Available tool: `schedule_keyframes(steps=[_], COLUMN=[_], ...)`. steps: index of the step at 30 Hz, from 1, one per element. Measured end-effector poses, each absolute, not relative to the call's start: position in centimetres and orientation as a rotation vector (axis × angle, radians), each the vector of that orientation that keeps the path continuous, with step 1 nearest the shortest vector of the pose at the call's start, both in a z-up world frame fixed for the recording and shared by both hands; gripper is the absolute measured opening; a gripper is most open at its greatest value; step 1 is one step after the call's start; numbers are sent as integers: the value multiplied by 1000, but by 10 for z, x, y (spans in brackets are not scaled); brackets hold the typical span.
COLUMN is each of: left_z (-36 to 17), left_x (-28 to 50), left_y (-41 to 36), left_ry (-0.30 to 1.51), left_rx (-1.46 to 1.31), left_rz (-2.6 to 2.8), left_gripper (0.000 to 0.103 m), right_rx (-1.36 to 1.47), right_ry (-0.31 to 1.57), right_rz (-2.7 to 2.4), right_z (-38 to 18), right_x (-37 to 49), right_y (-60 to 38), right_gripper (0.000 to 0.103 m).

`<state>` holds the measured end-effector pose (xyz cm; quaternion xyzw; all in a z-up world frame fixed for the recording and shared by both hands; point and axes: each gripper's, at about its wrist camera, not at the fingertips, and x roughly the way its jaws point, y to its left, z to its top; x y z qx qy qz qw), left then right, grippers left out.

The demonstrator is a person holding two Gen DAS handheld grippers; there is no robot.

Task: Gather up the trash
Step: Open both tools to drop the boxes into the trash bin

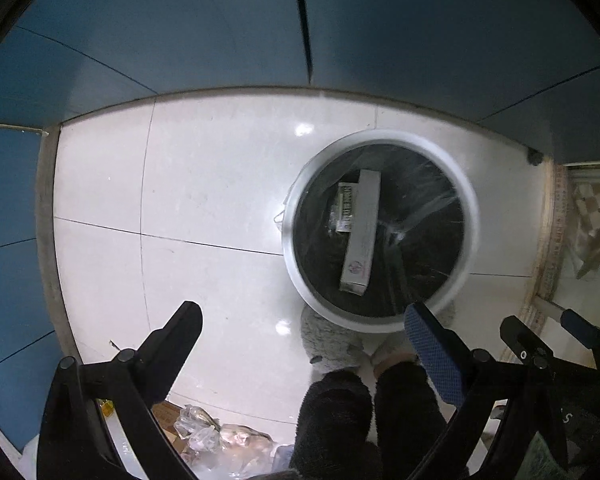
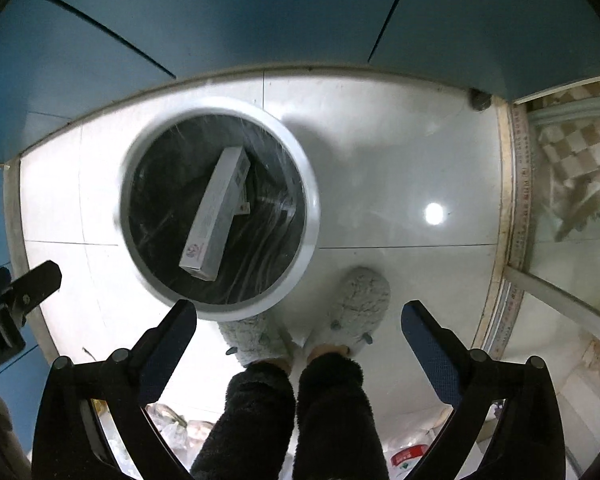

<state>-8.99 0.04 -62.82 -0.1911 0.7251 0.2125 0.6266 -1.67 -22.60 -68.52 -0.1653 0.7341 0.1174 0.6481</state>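
A round white-rimmed trash bin (image 1: 300, 184) with a black liner stands on the white tiled floor; it also shows in the right wrist view (image 2: 312, 208). A long white box (image 1: 362, 232) (image 2: 214, 216) lies inside it on other packaging. My left gripper (image 1: 302, 320) is open and empty, held high above the floor, near the bin's front edge. My right gripper (image 2: 298, 316) is open and empty, above the floor just right of the bin. Crumpled plastic bags and wrappers (image 1: 216, 440) lie at the bottom left.
The person's legs and grey fluffy slippers (image 2: 360, 304) stand just in front of the bin. Blue cabinet fronts (image 1: 180, 32) ring the floor. A glass door with a checkered cloth (image 2: 576, 152) behind it is at right. A red-labelled packet (image 2: 410, 454) lies at bottom right.
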Motion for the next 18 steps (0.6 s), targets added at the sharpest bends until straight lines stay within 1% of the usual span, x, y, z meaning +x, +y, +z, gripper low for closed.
schedule_keyframes(steps=[13, 18], left_z=[-502, -438], left_x=[-112, -123], left_y=[-10, -15], left_ry=[1592, 1572], left_rx=[-414, -403], left_rz=[434, 412], left_gripper=[103, 103], right_rx=[-333, -319], right_ry=[1541, 1523], right_rz=[284, 313], right_z=[-522, -446], right_x=[-40, -53], right_y=[-220, -219], right_gripper=[103, 103])
